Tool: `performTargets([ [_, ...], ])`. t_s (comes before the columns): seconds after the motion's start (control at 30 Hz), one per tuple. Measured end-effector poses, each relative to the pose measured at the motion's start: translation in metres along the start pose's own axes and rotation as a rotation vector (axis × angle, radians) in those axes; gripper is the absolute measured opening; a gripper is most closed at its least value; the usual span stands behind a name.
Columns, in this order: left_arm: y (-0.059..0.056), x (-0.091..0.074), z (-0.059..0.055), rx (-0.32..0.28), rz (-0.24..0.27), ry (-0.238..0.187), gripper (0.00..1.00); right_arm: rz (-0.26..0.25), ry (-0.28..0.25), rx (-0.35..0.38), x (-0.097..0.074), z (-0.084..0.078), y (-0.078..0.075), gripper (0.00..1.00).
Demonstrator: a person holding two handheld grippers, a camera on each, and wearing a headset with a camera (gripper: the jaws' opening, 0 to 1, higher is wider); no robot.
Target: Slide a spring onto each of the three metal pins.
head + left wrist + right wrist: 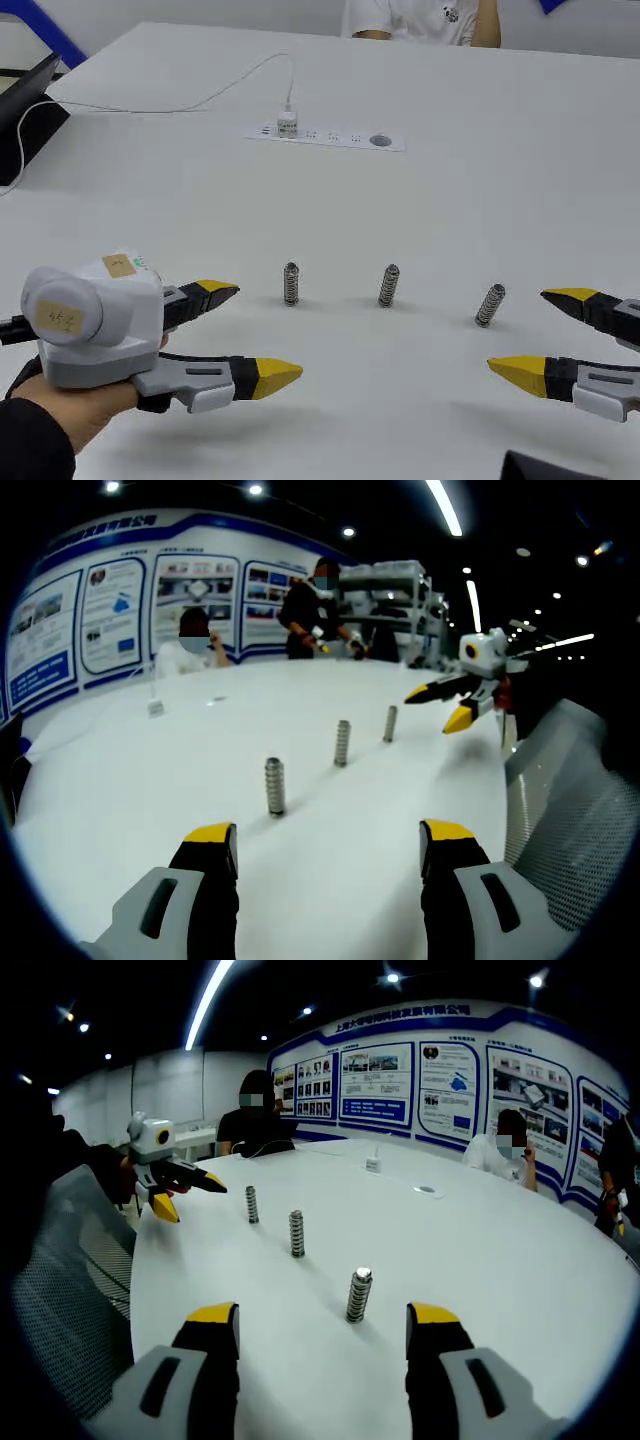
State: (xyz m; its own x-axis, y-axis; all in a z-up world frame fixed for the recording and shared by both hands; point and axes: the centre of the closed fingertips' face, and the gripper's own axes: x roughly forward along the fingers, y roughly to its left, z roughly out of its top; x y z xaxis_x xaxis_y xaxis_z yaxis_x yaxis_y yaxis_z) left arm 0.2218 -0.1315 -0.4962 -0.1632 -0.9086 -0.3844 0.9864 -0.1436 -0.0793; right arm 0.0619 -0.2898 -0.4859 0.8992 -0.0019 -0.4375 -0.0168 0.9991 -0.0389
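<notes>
Head view: left spring [291, 284], middle spring [389, 286] and right spring [490, 305] each sheathe a pin [291, 267], between the empty left gripper [268, 330] and right gripper [517, 330]. Left gripper view: jaws wide, left spring [275, 786] nearest. Right gripper view: jaws wide, right spring [359, 1294] nearest; task seemingly complete

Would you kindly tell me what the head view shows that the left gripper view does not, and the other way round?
The head view adds the hand holding the left gripper from below. The left gripper view adds wall posters, a standing person, ceiling lights and a mesh chair. Both share the white table, three spring-covered pins in a row, and the right gripper, jaws open like the left's.
</notes>
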Motion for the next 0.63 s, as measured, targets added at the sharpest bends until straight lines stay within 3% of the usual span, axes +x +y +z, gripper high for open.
performTargets([
  [0.63, 0.0039, 0.0004, 0.0002, 0.001, 0.002, -0.001, 0.75, -0.003, -0.005, 0.0, 0.0004, 0.0021, -0.0007, 0.69],
])
